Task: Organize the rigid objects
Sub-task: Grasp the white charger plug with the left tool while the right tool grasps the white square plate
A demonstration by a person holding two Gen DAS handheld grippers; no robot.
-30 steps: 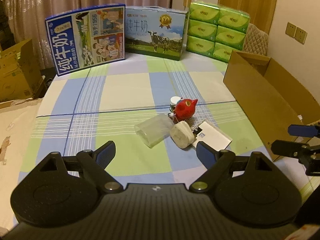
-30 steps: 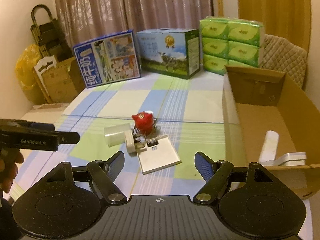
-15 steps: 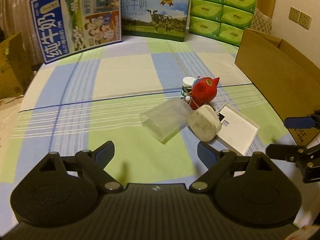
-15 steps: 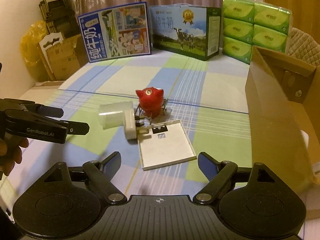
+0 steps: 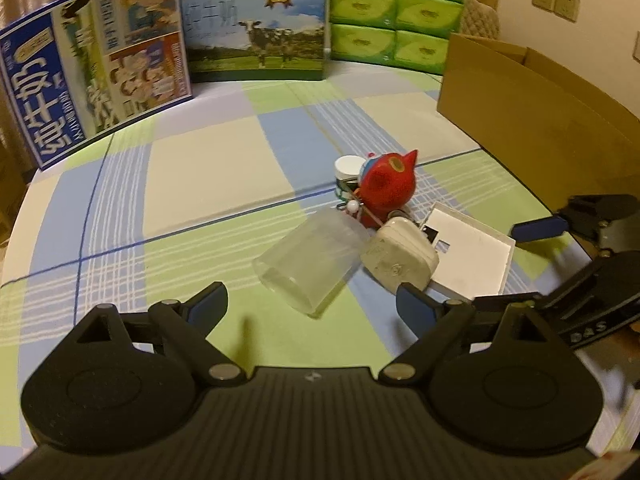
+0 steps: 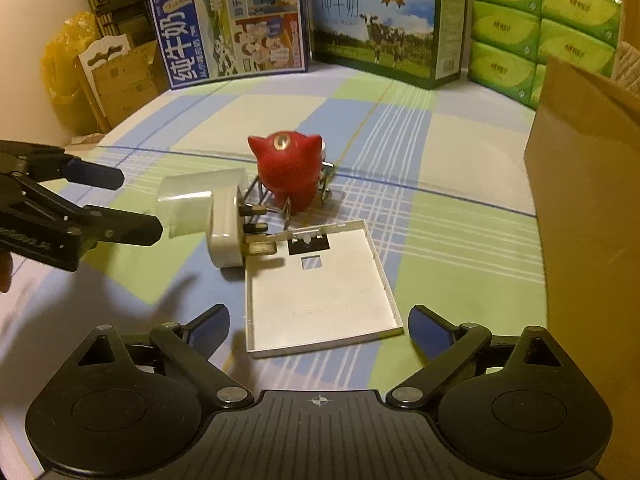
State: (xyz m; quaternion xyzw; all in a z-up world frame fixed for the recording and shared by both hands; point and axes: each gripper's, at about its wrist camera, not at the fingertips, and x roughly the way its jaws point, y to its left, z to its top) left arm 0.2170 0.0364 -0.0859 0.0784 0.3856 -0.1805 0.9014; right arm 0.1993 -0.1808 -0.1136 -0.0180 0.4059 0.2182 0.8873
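A small pile lies on the checked cloth: a clear plastic cup (image 5: pixel 312 258) on its side, a white plug adapter (image 5: pixel 400 258), a red cat figure (image 5: pixel 386 188), a small white-capped bottle (image 5: pixel 347 172) and a flat white plate cover (image 5: pixel 472 254). The same cup (image 6: pixel 200 200), adapter (image 6: pixel 226 228), figure (image 6: pixel 286 168) and cover (image 6: pixel 320 292) show in the right wrist view. My left gripper (image 5: pixel 312 304) is open just in front of the cup. My right gripper (image 6: pixel 320 326) is open over the cover's near edge. Both are empty.
An open cardboard box (image 5: pixel 532 120) stands at the right, also in the right wrist view (image 6: pixel 592 184). Two milk cartons (image 5: pixel 256 24) and green tissue packs (image 5: pixel 394 12) line the back. Folded cardboard (image 6: pixel 120 80) leans at the far left.
Both grippers have moved forward and down toward the pile, which now looks much larger. The objects have not moved. Both stay open.
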